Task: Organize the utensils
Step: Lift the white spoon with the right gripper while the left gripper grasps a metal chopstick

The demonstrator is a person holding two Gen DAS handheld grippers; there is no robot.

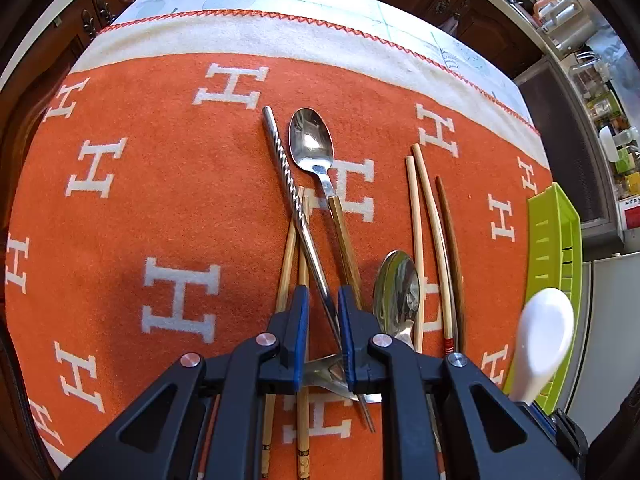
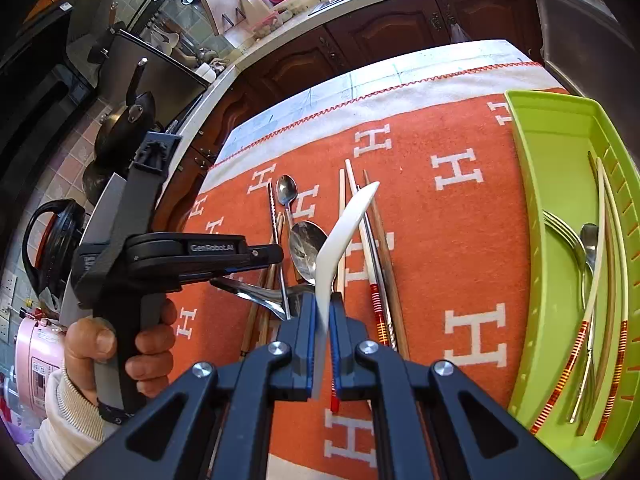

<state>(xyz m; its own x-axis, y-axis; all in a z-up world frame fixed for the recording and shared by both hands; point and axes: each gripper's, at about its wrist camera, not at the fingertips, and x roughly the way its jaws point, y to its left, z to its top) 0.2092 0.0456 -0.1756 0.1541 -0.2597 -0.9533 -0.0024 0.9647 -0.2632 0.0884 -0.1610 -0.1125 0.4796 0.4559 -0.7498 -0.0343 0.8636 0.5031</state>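
White ceramic spoon (image 2: 344, 232): clamped by its handle in the right tool (image 2: 323, 336), pads closed tight on it, bowl end raised and pointing away above the cloth. In the left wrist view the same spoon shows at the right edge, just in front of the green tray (image 2: 560, 152).

Green tray: at the right end of the bench, already holding a fork, a metal spoon and several long chopsticks with banded ends.

Left tool (image 1: 323, 336): low over the loose pile, pads narrowly apart either side of the twisted steel chopstick (image 1: 288, 184). A flat metal piece, possibly a fork or spoon handle, lies between the fingers nearer the body; cannot tell whether the pads actually grip anything.

Loose items on the orange cloth (image 1: 120, 208): two steel spoons, one (image 1: 312, 140) far and one (image 1: 396, 288) near, a bamboo pair under the steel chopstick, and more chopsticks right of centre.

Step in hand, as judged: carrying the ceramic spoon to the tray. Next move calls for swinging the right tool rightward over the tray rim, lowering, and releasing the spoon alongside the cutlery already there.
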